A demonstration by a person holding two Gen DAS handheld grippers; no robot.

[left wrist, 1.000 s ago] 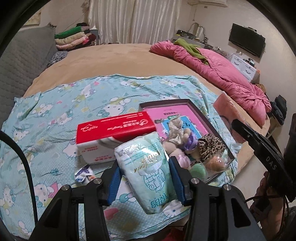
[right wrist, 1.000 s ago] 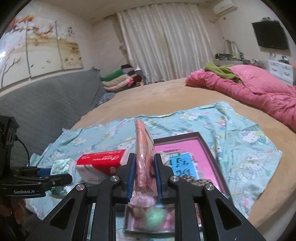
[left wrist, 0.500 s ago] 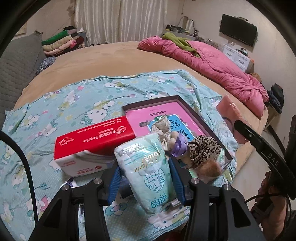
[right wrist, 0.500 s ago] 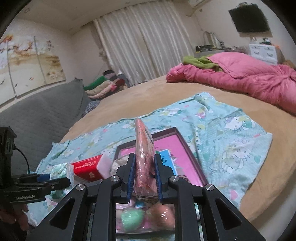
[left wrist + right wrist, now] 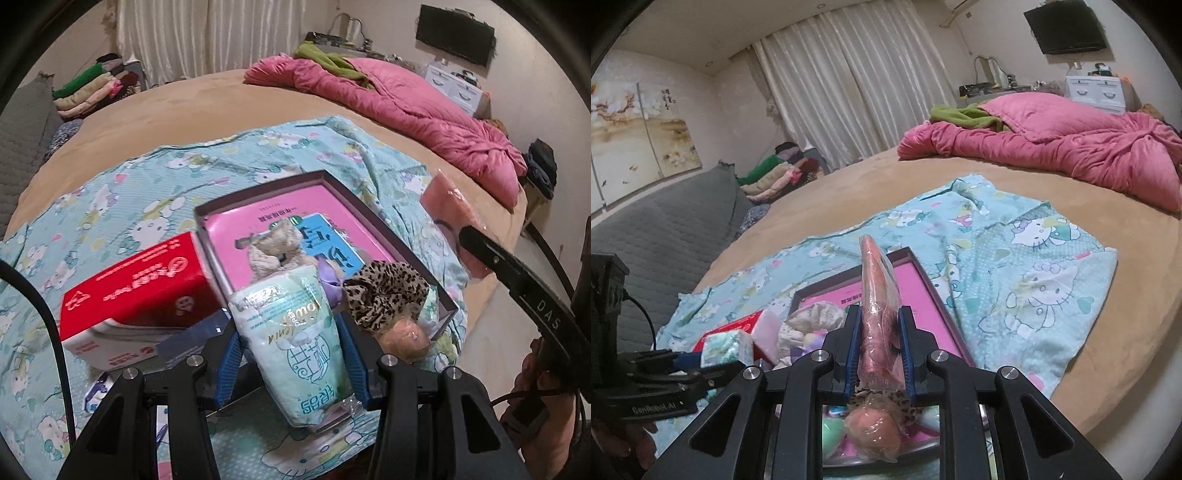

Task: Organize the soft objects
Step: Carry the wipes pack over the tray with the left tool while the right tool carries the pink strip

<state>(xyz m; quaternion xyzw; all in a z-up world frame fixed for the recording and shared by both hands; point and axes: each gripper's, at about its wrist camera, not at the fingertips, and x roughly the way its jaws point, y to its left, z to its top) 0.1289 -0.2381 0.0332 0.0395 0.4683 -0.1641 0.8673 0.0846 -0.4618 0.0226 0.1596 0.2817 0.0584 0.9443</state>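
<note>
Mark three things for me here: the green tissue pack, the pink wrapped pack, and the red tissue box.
green tissue pack (image 5: 299,332), left wrist view, middle of its printed front.
pink wrapped pack (image 5: 879,306), right wrist view, its upper edge above the pads.
red tissue box (image 5: 136,288), left wrist view, its red top face.

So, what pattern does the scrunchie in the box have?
Leopard print, brown and black: the scrunchie shows best in the left wrist view.

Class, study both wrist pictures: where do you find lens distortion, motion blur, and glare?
Left wrist view: fisheye bends the bed edge, black corners; the red tissue box is smeared by motion; plastic shines on the green towel pack. Right wrist view: curtains bow; wrap glints on the pink pack.
</note>
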